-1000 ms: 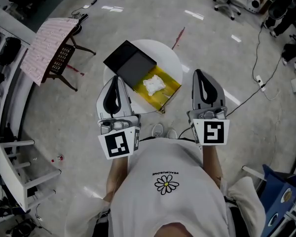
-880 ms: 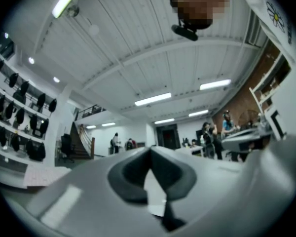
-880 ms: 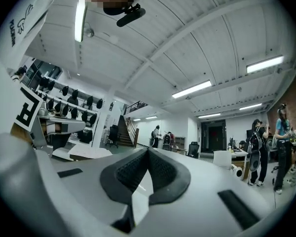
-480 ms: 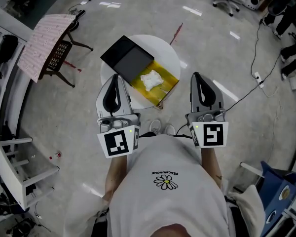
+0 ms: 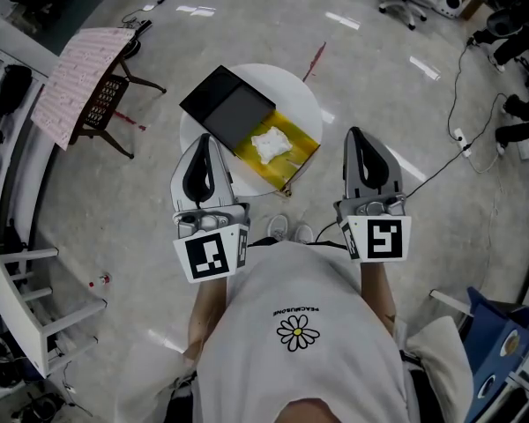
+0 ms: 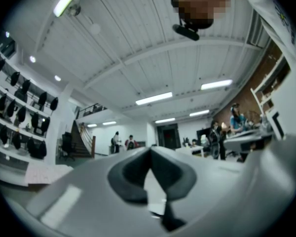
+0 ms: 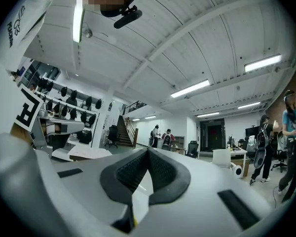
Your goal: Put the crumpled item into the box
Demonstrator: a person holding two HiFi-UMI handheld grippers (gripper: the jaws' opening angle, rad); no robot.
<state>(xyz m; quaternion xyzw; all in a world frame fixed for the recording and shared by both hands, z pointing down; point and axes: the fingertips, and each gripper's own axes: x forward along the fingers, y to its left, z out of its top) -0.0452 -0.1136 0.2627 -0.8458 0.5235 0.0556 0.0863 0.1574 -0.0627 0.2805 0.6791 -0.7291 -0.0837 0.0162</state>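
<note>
two grippers sit up by the chest, left gripper [image 5: 204, 139] and right gripper [image 5: 354, 132], each with its jaws pressed together on nothing, and the crumpled item [image 5: 270, 143] is lying inside the yellow box [image 5: 305, 147] on the round table [image 5: 293, 85], right beside a black panel [image 5: 229, 108]. it looks like wadded white paper, so i'd call it light, soft and easy to squash, best pinched by a raised fold near its top. only the head view shows table, box and wad, while the two gripper views look out at ceiling and room and show the pads meeting.
</note>
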